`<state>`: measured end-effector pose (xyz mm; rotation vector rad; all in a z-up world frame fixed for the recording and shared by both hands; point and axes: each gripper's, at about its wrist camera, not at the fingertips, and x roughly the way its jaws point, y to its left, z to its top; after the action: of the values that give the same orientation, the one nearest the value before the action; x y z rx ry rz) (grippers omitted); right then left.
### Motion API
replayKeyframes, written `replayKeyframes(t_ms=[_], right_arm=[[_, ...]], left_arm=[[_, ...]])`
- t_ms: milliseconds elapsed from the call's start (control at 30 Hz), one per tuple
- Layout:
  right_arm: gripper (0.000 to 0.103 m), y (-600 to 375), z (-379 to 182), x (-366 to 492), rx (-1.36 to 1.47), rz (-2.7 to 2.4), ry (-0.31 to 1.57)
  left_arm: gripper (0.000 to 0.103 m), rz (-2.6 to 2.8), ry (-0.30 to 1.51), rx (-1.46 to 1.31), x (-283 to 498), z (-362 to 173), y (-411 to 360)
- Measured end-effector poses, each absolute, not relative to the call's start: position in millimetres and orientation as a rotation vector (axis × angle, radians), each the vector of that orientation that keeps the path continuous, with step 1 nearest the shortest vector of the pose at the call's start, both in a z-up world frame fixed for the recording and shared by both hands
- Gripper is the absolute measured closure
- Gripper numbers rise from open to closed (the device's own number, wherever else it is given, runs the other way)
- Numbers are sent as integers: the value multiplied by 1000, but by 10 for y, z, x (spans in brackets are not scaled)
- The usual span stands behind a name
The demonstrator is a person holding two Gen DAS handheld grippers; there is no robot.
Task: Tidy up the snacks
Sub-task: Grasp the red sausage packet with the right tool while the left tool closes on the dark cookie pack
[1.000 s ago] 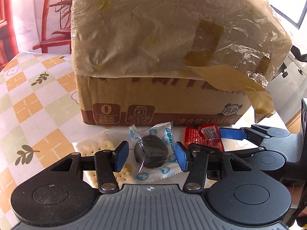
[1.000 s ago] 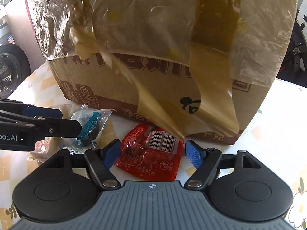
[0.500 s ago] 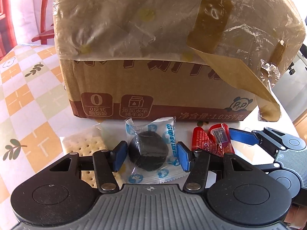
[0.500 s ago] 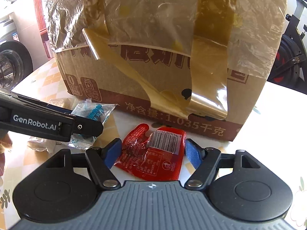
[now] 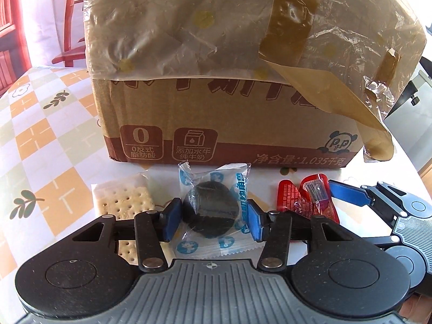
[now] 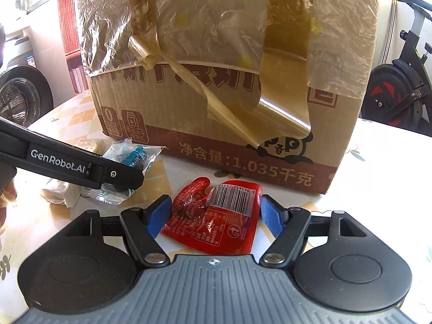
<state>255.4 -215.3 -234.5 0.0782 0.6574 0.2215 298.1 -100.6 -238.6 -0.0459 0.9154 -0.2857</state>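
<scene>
A clear blue-printed packet with a dark round cookie (image 5: 213, 210) lies on the table between the fingers of my left gripper (image 5: 213, 220), which is open around it. A red sachet with a barcode (image 6: 216, 218) lies between the fingers of my right gripper (image 6: 216, 213), which is open around it. The red sachet (image 5: 305, 197) also shows right of the cookie, with the right gripper's blue pad (image 5: 347, 193) beside it. A cracker packet (image 5: 121, 202) lies left of the cookie packet.
A large cardboard box (image 5: 229, 124) covered with crinkled plastic film and loose brown tape stands just behind the snacks, also in the right wrist view (image 6: 229, 135). The tablecloth (image 5: 40, 145) is orange-and-white checked. An exercise bike (image 6: 399, 89) stands behind at right.
Both grippers have moved slightly closer to the box and lower over their snacks. The left gripper's fingers now sit beside the cookie packet. Jaw openings look unchanged.
</scene>
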Motion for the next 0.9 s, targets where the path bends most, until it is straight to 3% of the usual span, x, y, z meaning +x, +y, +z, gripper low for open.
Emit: replayKeyframes(t_ms=[267,433,467,500,533,900], right_arm=[[30,-2170,-2344,2547,86,223,648],[40,-2259,-2330,2489,136,227,630],[50,-2279,-2327,2478,148,233,626],[66,-2289,-2328,2474,152,232,626],[68,-2297,-2327,2466,154,220,624],[71,-2344,-2313,2436,187,254,611]], left_arm=[[55,-278,905,-59,2887,-2348,-948],[56,-271,879,-75,2748,-2298,-909],[56,-266,874,-79,2717,-2284,-899],[56,-262,867,-87,2681,-2264,-881],[56,-260,863,-93,2658,-2252,-870],[56,-248,827,-110,2371,-2163,-765]])
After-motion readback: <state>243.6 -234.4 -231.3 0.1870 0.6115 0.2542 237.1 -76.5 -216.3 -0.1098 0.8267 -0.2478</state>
